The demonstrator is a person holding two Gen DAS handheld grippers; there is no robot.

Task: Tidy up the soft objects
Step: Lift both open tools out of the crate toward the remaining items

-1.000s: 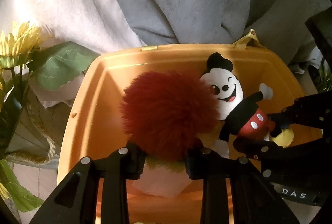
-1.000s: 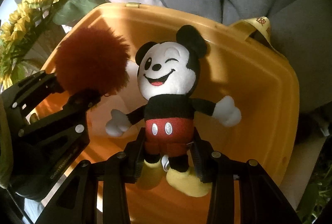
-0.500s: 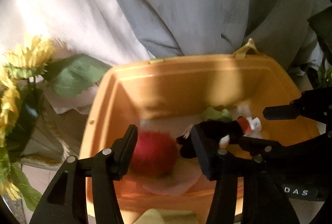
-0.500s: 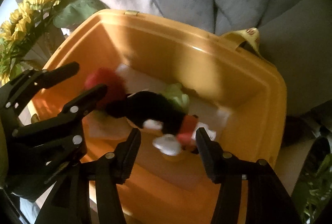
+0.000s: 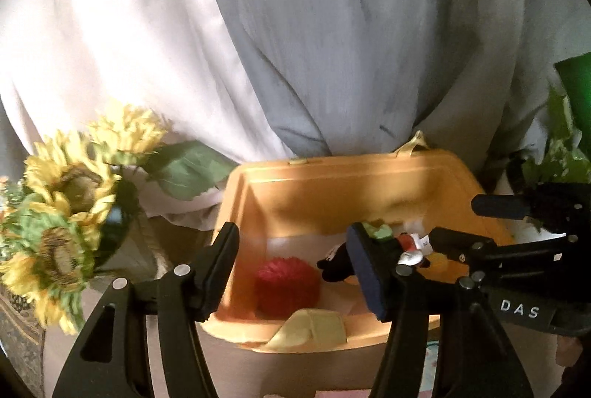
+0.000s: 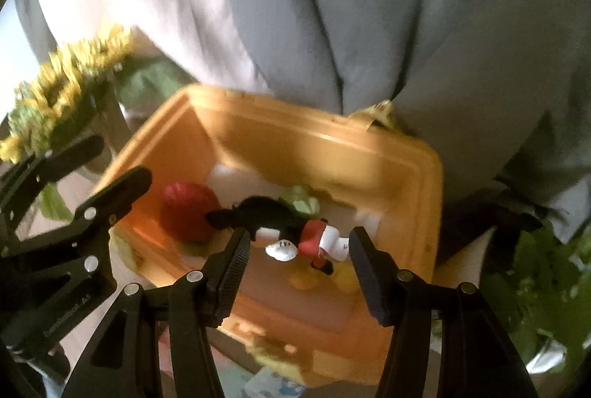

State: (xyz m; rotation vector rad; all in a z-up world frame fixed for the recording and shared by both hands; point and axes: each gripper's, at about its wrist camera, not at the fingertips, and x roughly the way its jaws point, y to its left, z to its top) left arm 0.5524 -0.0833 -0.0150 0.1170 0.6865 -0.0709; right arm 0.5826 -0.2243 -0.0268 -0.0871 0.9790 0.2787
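Observation:
An orange plastic bin (image 5: 332, 184) (image 6: 413, 176) stands in front of me. A red fluffy pompom (image 5: 287, 291) (image 6: 190, 211) lies inside at its left. A Mickey Mouse plush (image 6: 291, 232) (image 5: 336, 263) lies on its side next to it, over a green soft item (image 6: 301, 202). My left gripper (image 5: 291, 261) is open and empty above the bin's near rim. My right gripper (image 6: 297, 259) is open and empty, raised over the plush; it also shows at the right of the left wrist view (image 5: 480, 224).
Artificial sunflowers (image 5: 70, 209) (image 6: 70, 76) stand left of the bin. Grey and white fabric (image 5: 332, 28) hangs behind it. Green leaves (image 6: 535, 272) are at the right. A pale yellow-green soft item (image 5: 314, 328) hangs on the bin's near rim.
Both grippers opened and let go: the pompom and the Mickey plush dropped into the bin. Both grippers have since pulled up and back from it.

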